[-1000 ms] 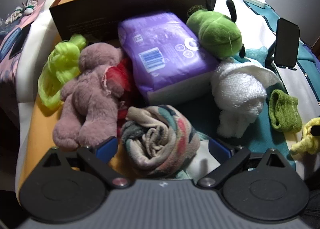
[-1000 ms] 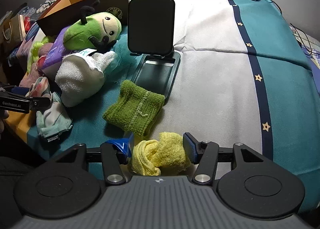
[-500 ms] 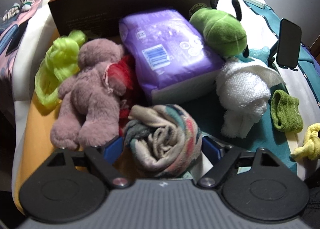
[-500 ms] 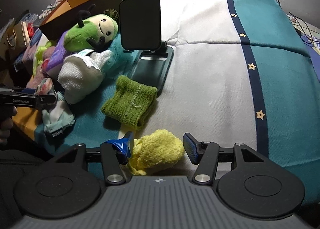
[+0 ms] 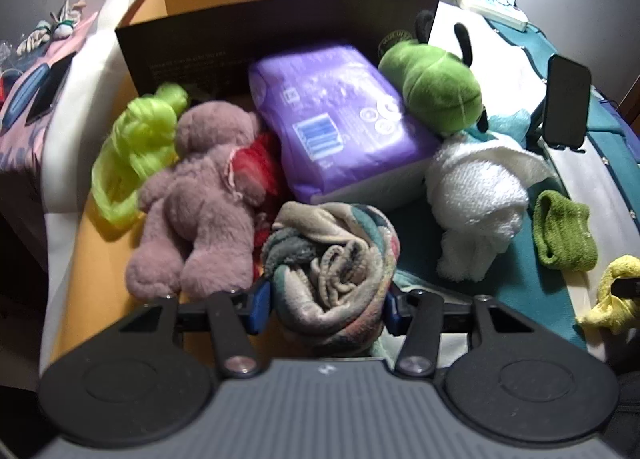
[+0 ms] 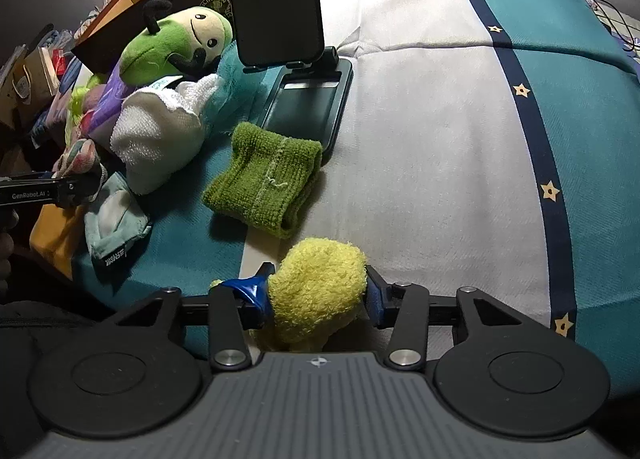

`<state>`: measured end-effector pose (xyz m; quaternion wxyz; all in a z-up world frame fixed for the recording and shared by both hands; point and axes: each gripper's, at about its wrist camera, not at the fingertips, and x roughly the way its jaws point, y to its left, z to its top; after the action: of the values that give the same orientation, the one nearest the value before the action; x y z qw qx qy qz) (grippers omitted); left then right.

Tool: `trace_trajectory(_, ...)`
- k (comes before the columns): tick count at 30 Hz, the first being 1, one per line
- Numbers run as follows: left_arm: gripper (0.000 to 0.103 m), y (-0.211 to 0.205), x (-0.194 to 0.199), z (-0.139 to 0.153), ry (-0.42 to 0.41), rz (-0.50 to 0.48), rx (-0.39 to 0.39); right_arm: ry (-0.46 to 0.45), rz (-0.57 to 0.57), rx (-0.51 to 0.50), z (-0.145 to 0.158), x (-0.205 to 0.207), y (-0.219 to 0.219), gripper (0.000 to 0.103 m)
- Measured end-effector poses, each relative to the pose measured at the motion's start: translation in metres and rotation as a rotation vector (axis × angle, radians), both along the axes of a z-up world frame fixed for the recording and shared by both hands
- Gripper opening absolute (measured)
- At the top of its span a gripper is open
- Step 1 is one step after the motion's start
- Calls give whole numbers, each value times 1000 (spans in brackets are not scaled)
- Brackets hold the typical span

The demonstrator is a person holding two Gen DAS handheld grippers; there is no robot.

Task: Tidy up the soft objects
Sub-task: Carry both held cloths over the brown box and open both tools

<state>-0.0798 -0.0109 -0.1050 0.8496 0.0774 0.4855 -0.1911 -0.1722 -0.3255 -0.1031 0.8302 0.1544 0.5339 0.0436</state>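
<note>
Left gripper (image 5: 326,309): your jaws have just closed; they're pinching the rolled blanket (image 5: 334,267).
Right gripper (image 6: 318,295): jaws just closed too, pinching the yellow cloth (image 6: 318,291) on the bedspread (image 6: 420,119).
Box (image 5: 264,35): lies far beyond your left gripper, open.
Nearer hand: left, I'd judge.

Two close, downward-tilted wrist fisheyes over a bed, both sharing the white towel (image 5: 476,187) (image 6: 156,131).
</note>
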Motion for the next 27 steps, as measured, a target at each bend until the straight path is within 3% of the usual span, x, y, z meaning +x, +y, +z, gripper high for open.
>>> trace_trajectory(7, 53, 16, -5, 47, -97, -14, -49, -98, -59, 22, 26, 4, -12, 22)
trace_trajectory(12, 53, 23, 17, 82, -191, -6, -92, -185, -91, 38, 52, 14, -18, 22)
trace_trajectory(21, 53, 33, 97, 142, -350, -17, -86, -364, -89, 43, 113, 52, -8, 22)
trace_trajectory(27, 53, 28, 157, 166, -395, -50, -48, -475, -33, 13, 164, 100, 12, 22)
